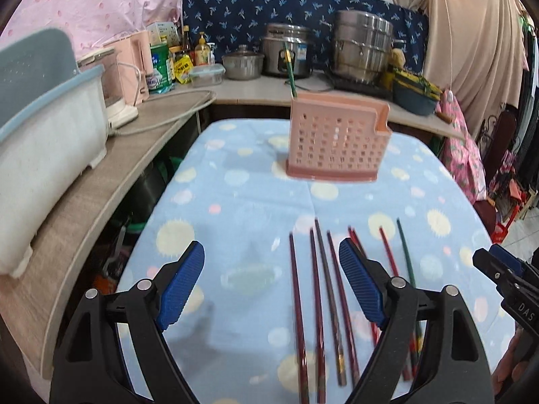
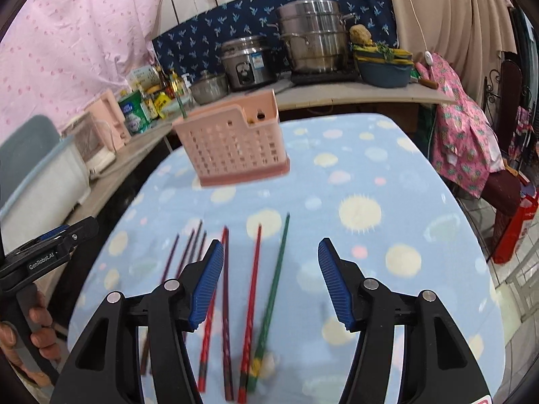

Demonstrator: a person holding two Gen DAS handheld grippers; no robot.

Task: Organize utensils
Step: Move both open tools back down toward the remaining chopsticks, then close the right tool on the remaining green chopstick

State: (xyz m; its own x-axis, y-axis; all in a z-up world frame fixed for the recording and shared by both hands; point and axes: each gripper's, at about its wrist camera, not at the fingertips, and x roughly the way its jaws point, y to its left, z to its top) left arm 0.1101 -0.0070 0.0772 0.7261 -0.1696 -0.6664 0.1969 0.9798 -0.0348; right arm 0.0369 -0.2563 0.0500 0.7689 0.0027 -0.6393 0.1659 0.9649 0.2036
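Both tools are hanging spread and empty: left tool (image 1: 271,281) over the dark chopsticks (image 1: 318,306), right tool (image 2: 271,282) over the green chopstick (image 2: 271,298) (all pointing 12 o'clock toward the pink holder (image 1: 337,141)).

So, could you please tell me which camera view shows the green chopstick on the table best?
The right wrist view: the green chopstick lies unobstructed between the right tool's fingers, visible nearly end to end. In the left wrist view it sits far right, its lower part hidden behind that tool's right finger.
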